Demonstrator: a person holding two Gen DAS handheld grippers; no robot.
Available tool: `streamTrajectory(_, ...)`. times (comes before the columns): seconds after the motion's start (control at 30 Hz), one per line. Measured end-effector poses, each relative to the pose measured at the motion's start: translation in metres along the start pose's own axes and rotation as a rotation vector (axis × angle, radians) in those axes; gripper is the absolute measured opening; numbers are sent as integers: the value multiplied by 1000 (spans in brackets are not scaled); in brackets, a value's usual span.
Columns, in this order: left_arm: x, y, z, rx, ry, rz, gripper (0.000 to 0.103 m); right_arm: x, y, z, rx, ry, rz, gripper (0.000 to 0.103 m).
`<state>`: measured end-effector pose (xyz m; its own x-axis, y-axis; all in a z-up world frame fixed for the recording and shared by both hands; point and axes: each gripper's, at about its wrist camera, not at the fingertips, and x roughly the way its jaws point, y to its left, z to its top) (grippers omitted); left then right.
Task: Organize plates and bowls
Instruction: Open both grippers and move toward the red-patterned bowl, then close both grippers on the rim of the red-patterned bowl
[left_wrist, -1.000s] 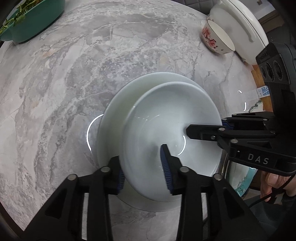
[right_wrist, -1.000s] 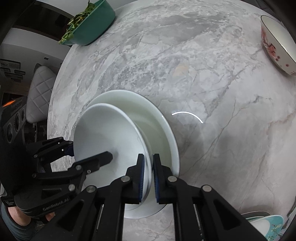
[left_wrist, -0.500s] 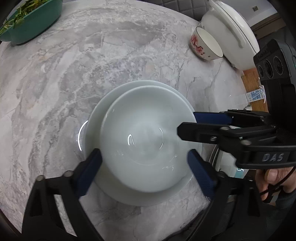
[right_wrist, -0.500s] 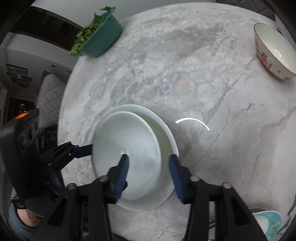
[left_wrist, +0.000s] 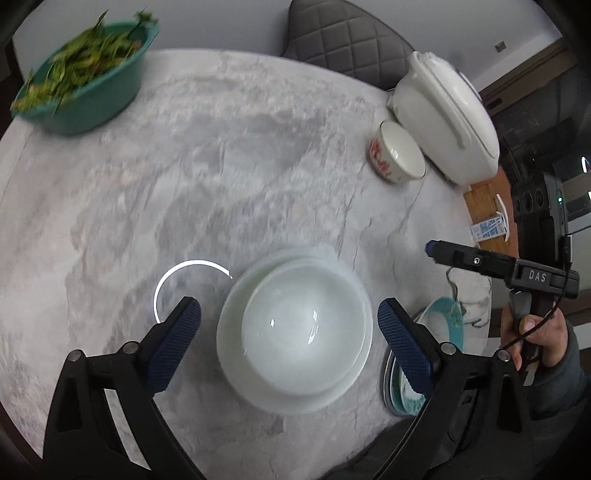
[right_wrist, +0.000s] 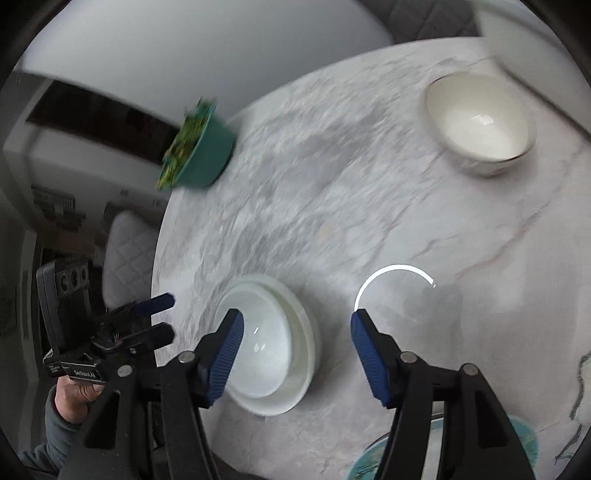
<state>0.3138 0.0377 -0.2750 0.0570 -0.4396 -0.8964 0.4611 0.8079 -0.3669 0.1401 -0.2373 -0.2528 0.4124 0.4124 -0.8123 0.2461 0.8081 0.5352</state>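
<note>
A white bowl rests nested in a wider white plate near the front edge of the marble table. My left gripper hovers above this stack, wide open, with its blue pads clear of both rims. My right gripper is also raised over the stack. Its jaws are opening and hold nothing. Its finger reaches in from the right in the left wrist view. A floral bowl stands at the far right of the table and shows cream inside.
A white rice cooker sits behind the floral bowl. A teal basin of greens stands at the far left. A teal patterned plate lies right of the stack by the table edge. A quilted chair stands behind the table.
Both grippers let go of the white bowl, opened and lifted away. The bowl, held tilted over the plate before, now lies flat in it.
</note>
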Motion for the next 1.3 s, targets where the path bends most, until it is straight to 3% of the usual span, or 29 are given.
streamTrajectory(0.17,20,-41,72,139,-26,-1,98,-44,-60,30,142,-129,-58,66)
streamTrajectory(0.27,52,-73,119,232,6,9,98,-60,-88,51,186,-174,-100,66)
streamTrajectory(0.53,157,-149,200,381,94,85,96,-46,-136,102,291,-198,-158,74)
streamTrajectory(0.67,202,-163,215,393,125,101,95,-30,-150,103,321,-184,-193,70)
streamTrajectory(0.77,226,-163,223,397,148,102,86,-22,-165,101,366,-193,-163,69)
streamTrajectory(1.0,249,-146,241,355,166,57,85,-8,-190,106,431,-189,-58,69)
streamTrajectory(1.03,250,-145,242,357,165,57,83,-6,-190,107,431,-187,-52,69)
streamTrajectory(1.1,256,-143,246,357,174,38,62,-1,-191,110,429,-180,-44,66)
streamTrajectory(1.17,260,-140,248,341,185,0,56,6,-193,111,437,-170,-28,53)
streamTrajectory(1.3,274,-141,252,345,206,-9,53,14,-196,112,451,-163,-20,49)
